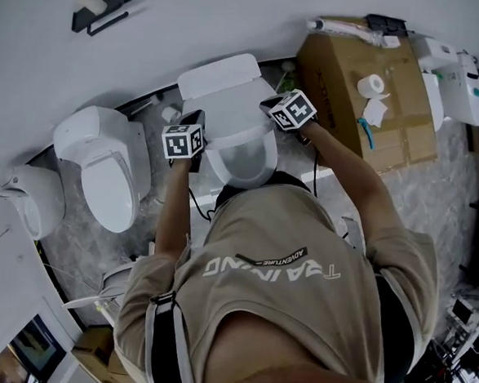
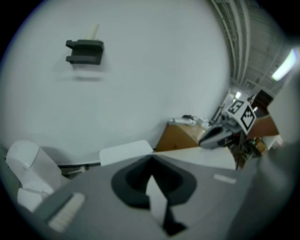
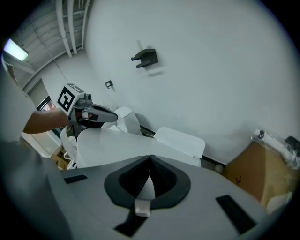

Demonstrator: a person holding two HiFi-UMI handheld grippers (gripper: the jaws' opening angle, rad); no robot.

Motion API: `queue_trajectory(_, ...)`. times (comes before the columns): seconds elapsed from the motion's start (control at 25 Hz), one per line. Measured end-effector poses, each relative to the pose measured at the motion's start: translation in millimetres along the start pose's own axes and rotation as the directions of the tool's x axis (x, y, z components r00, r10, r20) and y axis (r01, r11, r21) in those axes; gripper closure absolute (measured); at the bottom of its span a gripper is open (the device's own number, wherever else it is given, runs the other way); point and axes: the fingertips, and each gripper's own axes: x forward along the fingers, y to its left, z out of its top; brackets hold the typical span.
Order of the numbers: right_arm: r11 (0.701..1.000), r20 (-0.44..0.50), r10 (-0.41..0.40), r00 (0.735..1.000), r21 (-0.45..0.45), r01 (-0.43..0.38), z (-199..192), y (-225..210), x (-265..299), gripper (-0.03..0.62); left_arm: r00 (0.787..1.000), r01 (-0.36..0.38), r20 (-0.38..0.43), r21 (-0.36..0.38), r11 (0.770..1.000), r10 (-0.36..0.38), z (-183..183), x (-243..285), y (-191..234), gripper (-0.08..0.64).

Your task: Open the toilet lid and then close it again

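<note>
The white toilet (image 1: 218,83) stands against the wall, its lid (image 1: 241,150) in front of the tank. My left gripper (image 1: 199,126) is at the lid's left edge and my right gripper (image 1: 271,109) at its right edge. In the left gripper view the jaws of the left gripper (image 2: 151,161) are closed on a white strip of the lid (image 2: 201,157), with the right gripper (image 2: 220,133) across it. The right gripper (image 3: 150,161) likewise pinches the lid (image 3: 117,145), the left gripper (image 3: 93,115) opposite. How far the lid is raised I cannot tell.
A second white toilet (image 1: 102,169) stands to the left, another white fixture (image 1: 35,197) beyond it. A cardboard box (image 1: 391,123) with a paper roll (image 1: 371,85) sits right of the toilet. A black holder (image 1: 101,9) hangs on the wall.
</note>
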Motion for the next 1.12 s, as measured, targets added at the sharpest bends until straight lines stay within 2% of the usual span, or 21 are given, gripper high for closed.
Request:
queue_trajectory(0.2, 0.999, -0.017, 0.004, 1.000, 0.038, -0.004, -26.8, 12.9, 2.3, 0.578, 0.999, 0.029, -0.041, 0.003, 1.000, -0.029, -25.8, 0.5, -12.5, 0.555)
queue_trajectory(0.48, 0.999, -0.080, -0.029, 0.996, 0.031, 0.031, -71.5, 30.5, 14.3, 0.578, 0.993, 0.061, -0.097, -0.006, 0.998, -0.062, -70.8, 2.1, -27.1, 0.555)
queue_trajectory(0.8, 0.984, -0.085, -0.056, 0.995, 0.163, 0.070, -118.0, 40.8, 23.9, 0.578, 0.987, 0.100, -0.124, -0.049, 0.994, -0.105, -119.0, 6.5, -37.9, 0.555)
queue_trajectory(0.92, 0.977, -0.083, -0.070, 0.994, 0.193, 0.085, -131.4, 44.1, 27.1, 0.578, 0.983, 0.108, -0.148, -0.032, 0.994, -0.112, -135.0, 9.0, -43.8, 0.555)
queue_trajectory(1.12, 0.982, -0.117, -0.059, 0.991, 0.174, 0.079, -154.5, 53.8, 31.1, 0.578, 0.969, 0.090, -0.231, 0.027, 0.996, -0.082, -169.5, 9.9, -60.4, 0.555)
